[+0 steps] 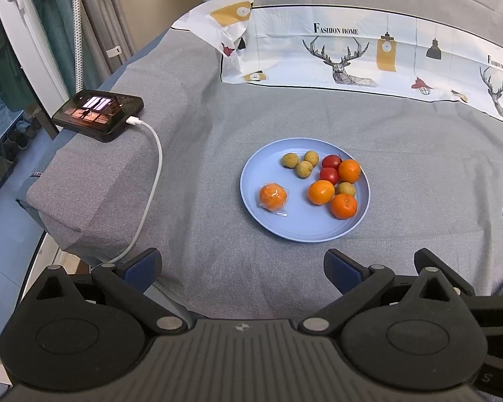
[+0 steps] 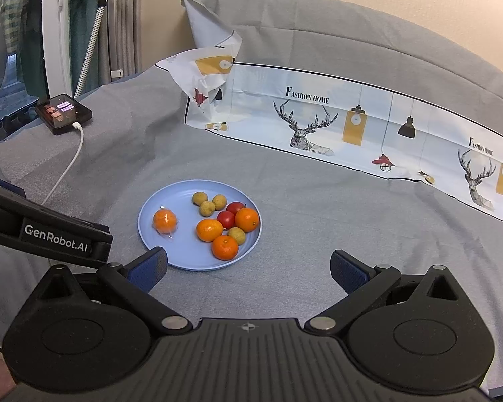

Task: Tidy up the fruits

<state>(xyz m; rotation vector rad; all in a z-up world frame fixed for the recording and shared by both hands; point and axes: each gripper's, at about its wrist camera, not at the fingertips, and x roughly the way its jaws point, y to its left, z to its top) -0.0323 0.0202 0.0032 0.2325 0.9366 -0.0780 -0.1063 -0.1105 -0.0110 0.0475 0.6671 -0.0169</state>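
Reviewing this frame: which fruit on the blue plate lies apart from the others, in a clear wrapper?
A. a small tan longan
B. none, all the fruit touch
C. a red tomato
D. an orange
D: the wrapped orange lies alone on the left part of the blue plate, with bare plate between it and the cluster of unwrapped oranges, red fruits and tan fruits.

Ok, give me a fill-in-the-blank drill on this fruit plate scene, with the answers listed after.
1. All the fruit sits on a ___ plate.
2. The wrapped orange lies apart from the other fruit, in clear ___.
3. The plate holds ___ red tomatoes.
4. A white cable plugs into the ___ at the bed's corner.

Answers: blue; plastic; two; phone
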